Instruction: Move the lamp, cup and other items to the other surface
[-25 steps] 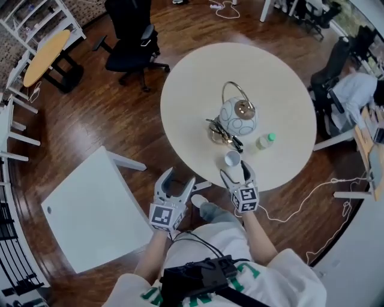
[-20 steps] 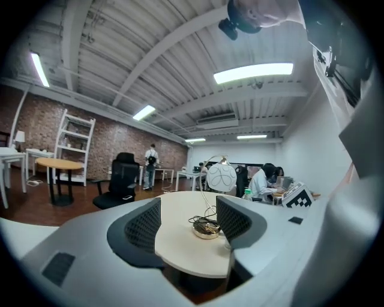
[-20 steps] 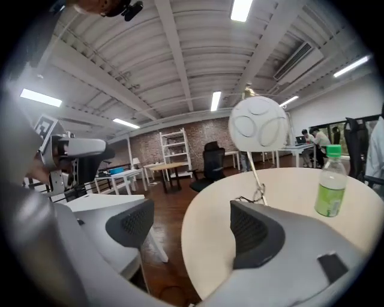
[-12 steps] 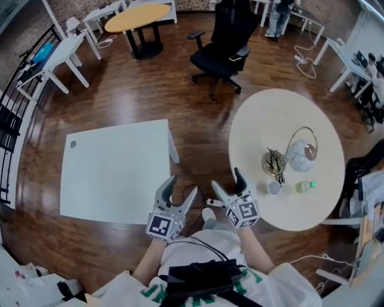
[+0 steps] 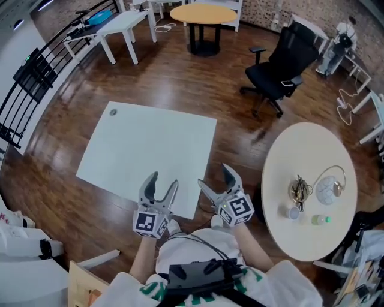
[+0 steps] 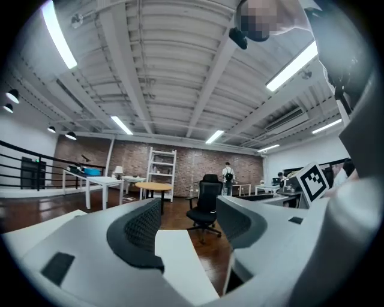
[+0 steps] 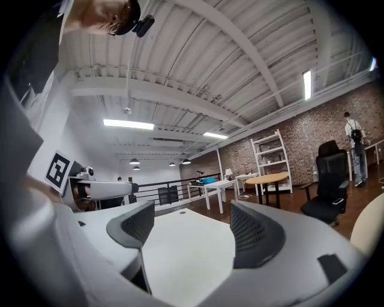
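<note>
On the round beige table (image 5: 312, 240) at the right stand a round white lamp with a wire hoop (image 5: 329, 189), a holder with dark glasses and pens (image 5: 297, 190), a small white cup (image 5: 293, 213) and a clear bottle with a green cap (image 5: 320, 220). A white square table (image 5: 144, 150) lies ahead of me, bare but for a small round fitting (image 5: 113, 112). My left gripper (image 5: 161, 183) and right gripper (image 5: 215, 178) hover at its near edge, both open and empty. In the right gripper view the right gripper (image 7: 191, 223) looks over the white tabletop (image 7: 186, 252).
A black office chair (image 5: 277, 69) stands beyond the round table. An orange round table (image 5: 204, 15) and a white desk (image 5: 120, 27) are at the back, with a black railing (image 5: 36, 78) at the left. Dark wood floor (image 5: 234, 120) separates the two tables.
My view has swung left from the round table to the white square table. Both grippers have come away from the cup and now hover at the white table's near edge, still empty.
</note>
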Tool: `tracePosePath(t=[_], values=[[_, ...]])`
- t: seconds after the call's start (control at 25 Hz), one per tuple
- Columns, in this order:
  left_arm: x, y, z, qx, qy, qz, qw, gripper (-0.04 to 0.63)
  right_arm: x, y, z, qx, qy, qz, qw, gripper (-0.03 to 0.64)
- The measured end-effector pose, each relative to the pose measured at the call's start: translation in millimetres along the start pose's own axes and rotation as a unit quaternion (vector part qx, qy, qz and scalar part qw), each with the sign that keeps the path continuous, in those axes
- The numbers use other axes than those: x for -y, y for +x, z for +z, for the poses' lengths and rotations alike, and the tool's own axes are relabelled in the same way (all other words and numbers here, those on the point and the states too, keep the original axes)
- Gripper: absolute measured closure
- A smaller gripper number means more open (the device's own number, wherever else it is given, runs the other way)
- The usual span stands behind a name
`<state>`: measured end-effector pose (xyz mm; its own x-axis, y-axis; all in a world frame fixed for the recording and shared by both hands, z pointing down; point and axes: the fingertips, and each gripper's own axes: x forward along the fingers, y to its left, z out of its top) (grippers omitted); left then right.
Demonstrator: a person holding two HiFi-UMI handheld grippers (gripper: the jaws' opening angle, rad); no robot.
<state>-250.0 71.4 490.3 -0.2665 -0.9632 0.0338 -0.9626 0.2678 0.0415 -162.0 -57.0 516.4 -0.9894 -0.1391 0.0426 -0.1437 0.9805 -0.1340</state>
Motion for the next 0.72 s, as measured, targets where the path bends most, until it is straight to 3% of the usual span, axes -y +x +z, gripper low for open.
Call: tracePosePath(t=[0.2,0.72], values=[[-33.2,-20.7,-3.3,0.002,-0.013,0.033,0.9994,0.328,-16.5,20.2,1.0,-0.004,0.007,0.016,1.000,0.198],[-41.5,-33.5,-11.0,-0.003,-0.014,0.025,0.9996,0.328,-44.4,43.8,-5.6,-0.007,0.013,0.044,0.999,0.198]])
